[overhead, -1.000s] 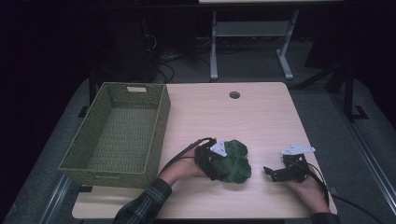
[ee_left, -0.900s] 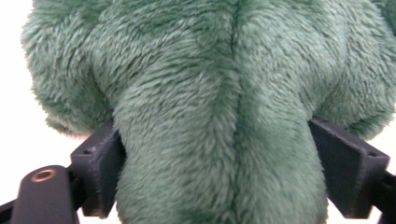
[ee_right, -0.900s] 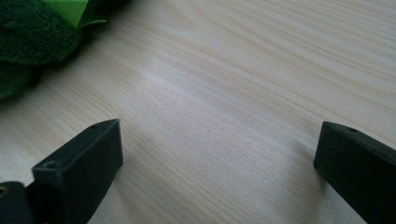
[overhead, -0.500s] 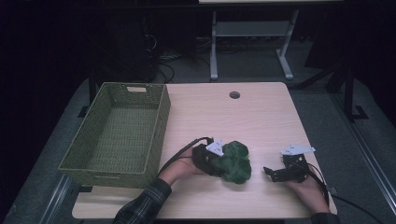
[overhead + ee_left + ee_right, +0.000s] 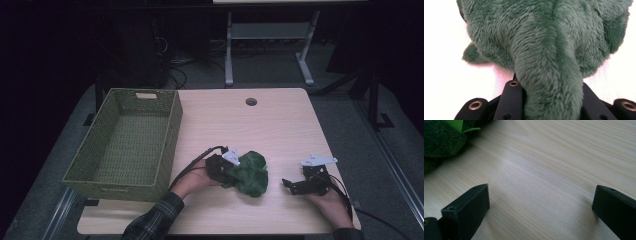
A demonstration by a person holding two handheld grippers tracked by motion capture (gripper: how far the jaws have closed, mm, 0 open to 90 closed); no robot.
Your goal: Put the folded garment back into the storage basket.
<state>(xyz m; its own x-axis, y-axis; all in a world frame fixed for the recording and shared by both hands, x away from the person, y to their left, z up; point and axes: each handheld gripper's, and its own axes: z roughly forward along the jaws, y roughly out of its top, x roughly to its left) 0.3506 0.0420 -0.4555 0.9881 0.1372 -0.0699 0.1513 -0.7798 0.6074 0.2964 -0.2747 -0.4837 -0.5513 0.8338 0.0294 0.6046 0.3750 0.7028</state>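
Observation:
A green plush toy [image 5: 251, 173] lies on the wooden table [image 5: 260, 125] near its front edge. My left gripper [image 5: 229, 169] reaches it from the left. In the left gripper view its jaws have just been closing and now press on both sides of a long furry limb of the toy [image 5: 544, 37]. My right gripper [image 5: 294, 186] rests on the table to the right of the toy, apart from it. In the right gripper view its fingers [image 5: 466, 205] stand wide open over bare wood, with the toy [image 5: 441, 140] at the upper left.
A green woven basket [image 5: 125, 140] stands empty on the table's left side. A round cable hole [image 5: 251, 101] sits near the far edge. Bare wood lies between the toy and the far edge. A metal stand [image 5: 270, 35] is on the floor behind.
The left gripper's jaws have closed in on the plush toy. Both hands have stayed where they were, and the toy has not shifted.

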